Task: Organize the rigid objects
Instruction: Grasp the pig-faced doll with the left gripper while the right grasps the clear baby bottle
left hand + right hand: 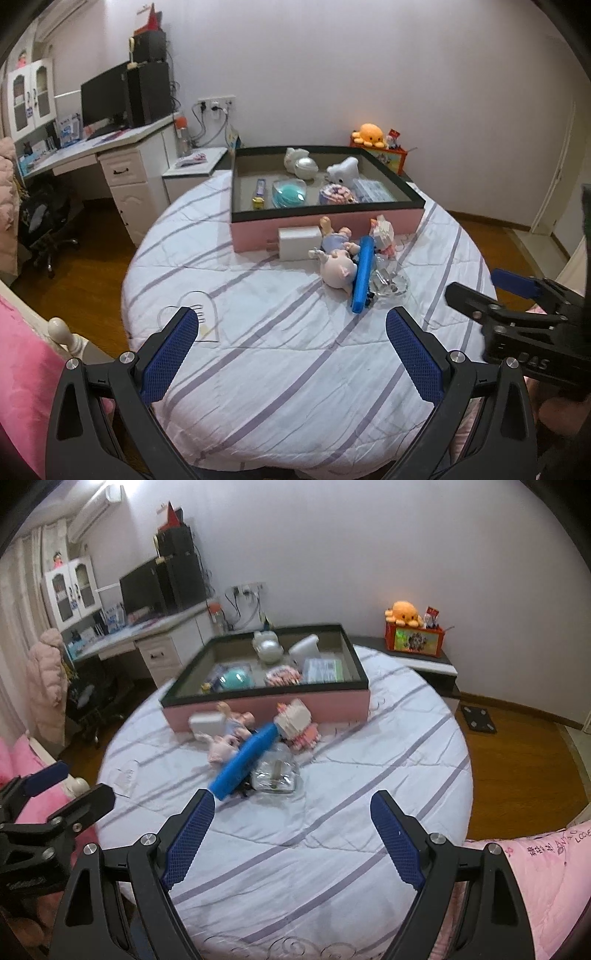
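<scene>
A pink box with a black rim [325, 227] [266, 709] stands on the striped bed and holds several items. In front of it lie a white charger block [297, 242] [205, 723], a small doll [336, 236], a pink pig plush [338, 271] [221, 751], a blue cylinder [362, 278] [245, 762], a clear glass dish [389, 282] [275, 775] and a pink-white block figure [384, 234] [297, 723]. My left gripper [291, 354] is open and empty, well short of the pile. My right gripper [291, 834] is open and empty, just short of the blue cylinder; it also shows in the left wrist view [517, 295].
A white desk [110, 147] with monitor stands at the left, with a nightstand [195, 166] beside the bed. An orange plush [402, 613] sits on a red box [413, 638] at the back right. Pink bedding [535, 878] lies at the right. Wood floor surrounds the bed.
</scene>
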Tool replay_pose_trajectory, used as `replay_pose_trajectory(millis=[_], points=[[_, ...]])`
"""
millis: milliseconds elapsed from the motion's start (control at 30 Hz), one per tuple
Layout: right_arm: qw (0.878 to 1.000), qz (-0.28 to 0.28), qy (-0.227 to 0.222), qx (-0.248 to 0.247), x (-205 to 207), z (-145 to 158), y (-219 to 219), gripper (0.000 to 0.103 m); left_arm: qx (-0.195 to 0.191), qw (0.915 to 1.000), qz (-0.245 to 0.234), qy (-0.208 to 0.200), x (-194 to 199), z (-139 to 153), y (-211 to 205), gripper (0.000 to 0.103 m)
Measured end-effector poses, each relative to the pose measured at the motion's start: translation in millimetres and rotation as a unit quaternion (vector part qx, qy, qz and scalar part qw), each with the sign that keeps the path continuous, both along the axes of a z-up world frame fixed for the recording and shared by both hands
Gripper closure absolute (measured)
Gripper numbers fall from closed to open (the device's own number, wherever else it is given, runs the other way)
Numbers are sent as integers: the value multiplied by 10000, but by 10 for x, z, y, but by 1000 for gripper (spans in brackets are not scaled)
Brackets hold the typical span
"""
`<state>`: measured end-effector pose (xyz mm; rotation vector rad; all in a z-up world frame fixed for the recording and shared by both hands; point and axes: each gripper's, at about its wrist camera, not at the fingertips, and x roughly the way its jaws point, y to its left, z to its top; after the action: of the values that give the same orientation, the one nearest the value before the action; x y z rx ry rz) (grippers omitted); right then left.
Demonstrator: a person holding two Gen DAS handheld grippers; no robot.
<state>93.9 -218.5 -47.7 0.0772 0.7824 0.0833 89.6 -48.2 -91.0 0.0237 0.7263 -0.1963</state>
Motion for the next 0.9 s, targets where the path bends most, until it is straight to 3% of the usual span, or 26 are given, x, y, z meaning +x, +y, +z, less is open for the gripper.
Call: replay_pose_trajectory(millis=[267, 433, 567, 700, 900], points=[[9990, 126, 433, 28, 385, -340, -67, 15, -102, 9983, -342, 469, 380, -374, -243, 0], [9981, 204, 569, 136, 574, -477, -139, 16, -371, 9951, -543, 735, 586, -546, -310, 2], [9969, 321, 638, 316, 706, -540, -203, 16, -398, 9924, -734, 898, 704, -658, -360, 11], [9937, 595, 670, 667, 815, -546, -218, 16, -181, 9923, -726, 983, 748, -761, -363, 18], [9914, 821, 947, 378, 1012, -660, -3, 18, -16, 9920, -857, 932, 764, -786, -467, 20]])
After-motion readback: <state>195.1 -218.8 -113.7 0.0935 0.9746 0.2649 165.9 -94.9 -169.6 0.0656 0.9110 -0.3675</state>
